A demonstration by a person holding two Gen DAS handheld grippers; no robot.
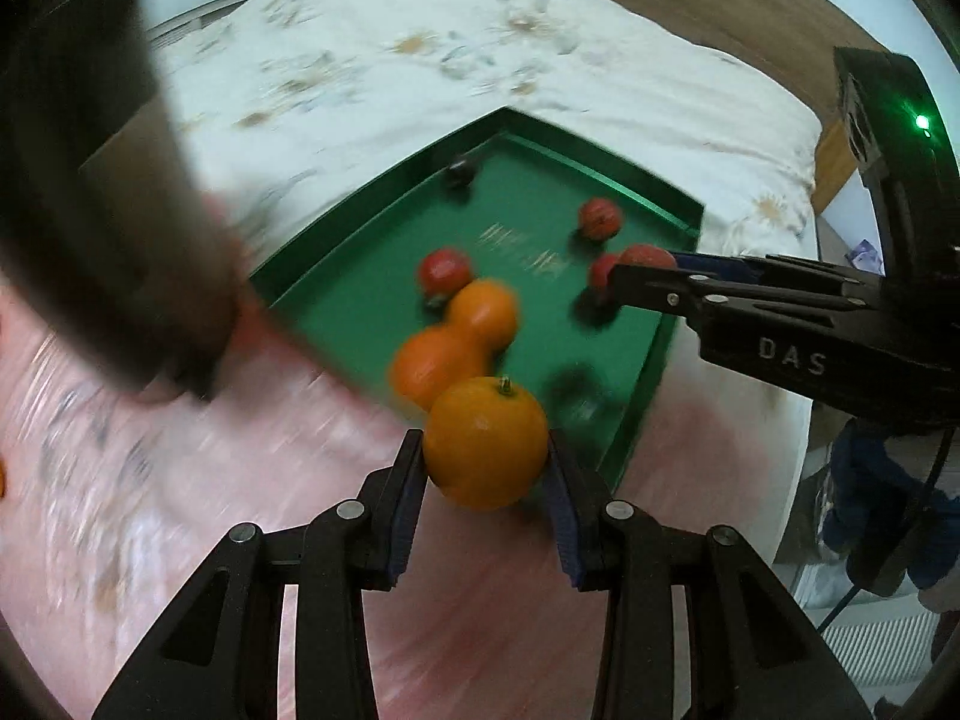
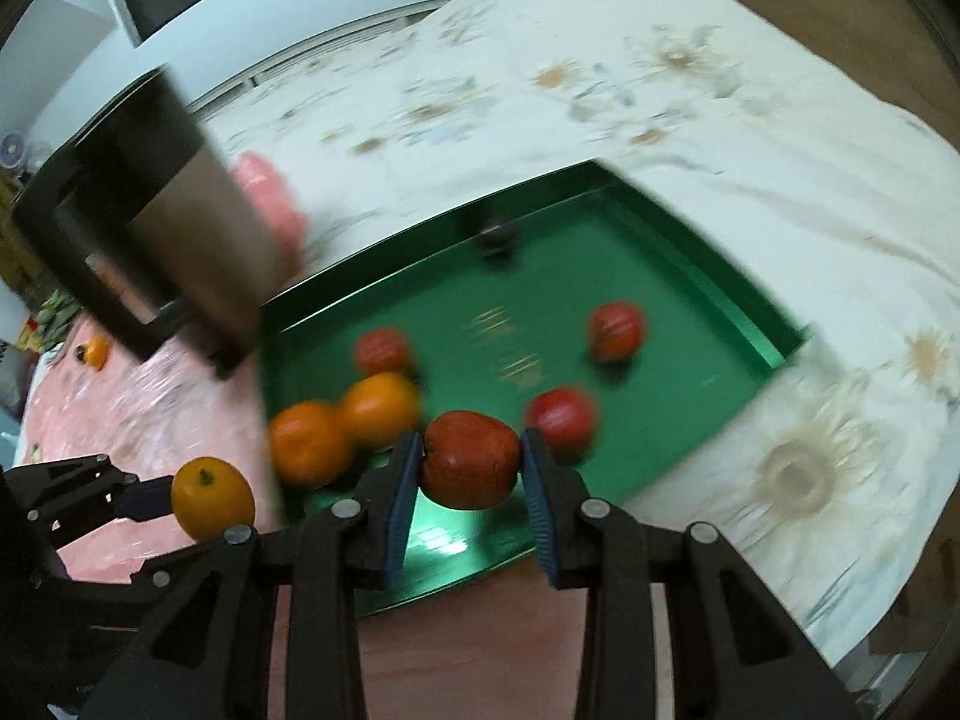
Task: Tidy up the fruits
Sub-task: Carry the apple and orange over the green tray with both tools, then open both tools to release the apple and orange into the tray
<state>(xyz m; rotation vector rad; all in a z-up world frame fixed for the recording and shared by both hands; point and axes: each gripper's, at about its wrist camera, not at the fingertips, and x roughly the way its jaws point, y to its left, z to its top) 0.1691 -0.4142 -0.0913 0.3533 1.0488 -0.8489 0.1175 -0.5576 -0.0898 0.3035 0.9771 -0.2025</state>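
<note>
I have the left gripper [image 1: 486, 450] clamped on an orange [image 1: 485, 443], pads pressing its two sides, stem up; it hangs over the near rim of the green tray [image 1: 630, 438]; I judge the grip across the widest part is chosen so the round fruit cannot roll out.

The right gripper [image 2: 471, 462] is clamped on a red fruit [image 2: 470, 459], apple-like, also pinched side to side; it hangs above the near part of the tray.

Inside the tray lie two oranges [image 1: 453, 342] touching each other near the left wall, with a red fruit [image 1: 444, 271] just beside them; two more red fruits [image 2: 617, 331] lie apart toward the right; a small dark fruit [image 1: 461, 171] sits in the far corner; another dark shape near the tray's near wall is too blurred to name.

I judge both held fruits are meant for the tray, like with like: orange toward the orange pair, red toward the reds.

One orange fruit [image 2: 93, 351] lies on the pink cloth [image 1: 180, 510] well apart from the tray, not yet gathered; the tray rests on a floral bedspread [image 2: 660, 90]; a blurred dark object [image 2: 174, 210] crosses the left of both views, unidentified.

Writing: the right gripper's body reads "DAS" in the left wrist view; gold marks on the tray floor are illegible.
</note>
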